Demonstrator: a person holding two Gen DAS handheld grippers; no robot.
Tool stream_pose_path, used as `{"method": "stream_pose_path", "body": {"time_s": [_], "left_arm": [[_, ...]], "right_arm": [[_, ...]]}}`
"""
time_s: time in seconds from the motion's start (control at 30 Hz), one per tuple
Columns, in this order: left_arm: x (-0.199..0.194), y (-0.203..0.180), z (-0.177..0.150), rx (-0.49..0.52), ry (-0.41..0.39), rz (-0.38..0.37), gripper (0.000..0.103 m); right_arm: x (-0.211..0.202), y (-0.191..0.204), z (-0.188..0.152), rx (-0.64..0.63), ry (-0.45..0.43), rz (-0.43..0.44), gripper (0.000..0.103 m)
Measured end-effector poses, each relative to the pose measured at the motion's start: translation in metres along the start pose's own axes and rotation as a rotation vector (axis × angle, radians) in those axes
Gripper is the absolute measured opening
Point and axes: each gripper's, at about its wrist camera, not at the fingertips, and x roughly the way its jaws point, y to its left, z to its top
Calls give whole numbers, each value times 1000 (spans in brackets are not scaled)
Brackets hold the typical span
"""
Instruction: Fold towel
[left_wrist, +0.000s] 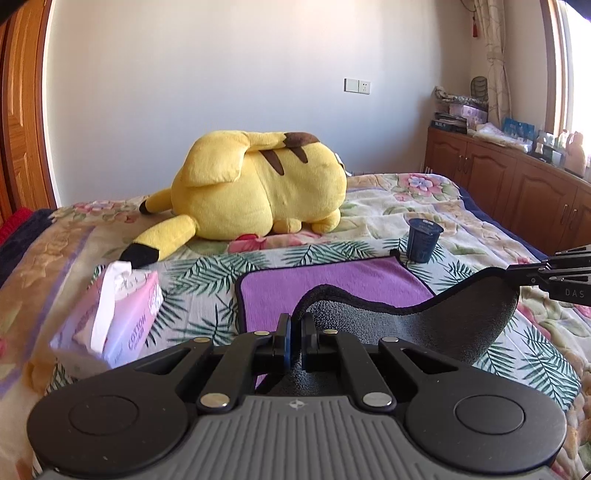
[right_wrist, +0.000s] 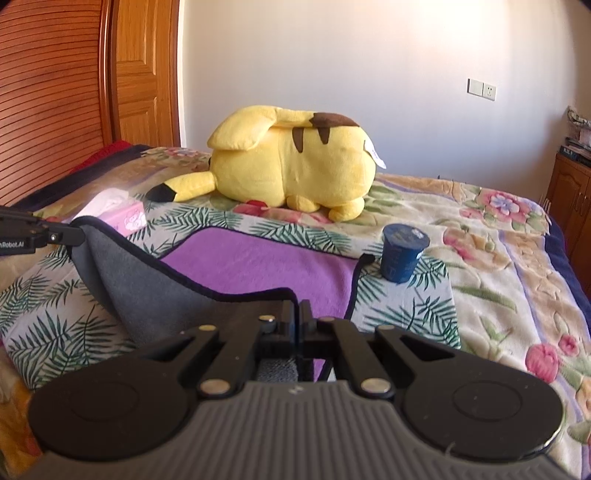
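A towel, purple on top (left_wrist: 332, 284) and grey underneath (left_wrist: 436, 325), lies on the bed with its near edge lifted. My left gripper (left_wrist: 295, 325) is shut on the towel's near left corner and holds it above the bed. My right gripper (right_wrist: 297, 314) is shut on the near right corner. In the right wrist view the purple face (right_wrist: 266, 262) lies flat and the grey underside (right_wrist: 147, 295) hangs between the two grippers. The right gripper also shows at the right edge of the left wrist view (left_wrist: 517, 278); the left gripper shows at the left edge of the right wrist view (right_wrist: 79, 234).
A big yellow plush toy (left_wrist: 258, 184) lies behind the towel. A dark blue cup (left_wrist: 423, 240) stands at the towel's far right corner. A pink tissue pack (left_wrist: 122, 314) lies to the left. Wooden cabinets (left_wrist: 517, 184) line the right wall, a wooden wardrobe (right_wrist: 55, 92) the left.
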Motion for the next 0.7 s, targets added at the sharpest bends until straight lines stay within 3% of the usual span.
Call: {"method": "stream_pose_path", "body": {"time_s": [0.47,0.7], "left_arm": [[16,5,35,37,-34,21,0],[25,5,49,45,-87,44,0]], "right_arm": [[16,-8,34,-44,-46,-34,2],[33,-9,47,-62,-51,-52,2]]}}
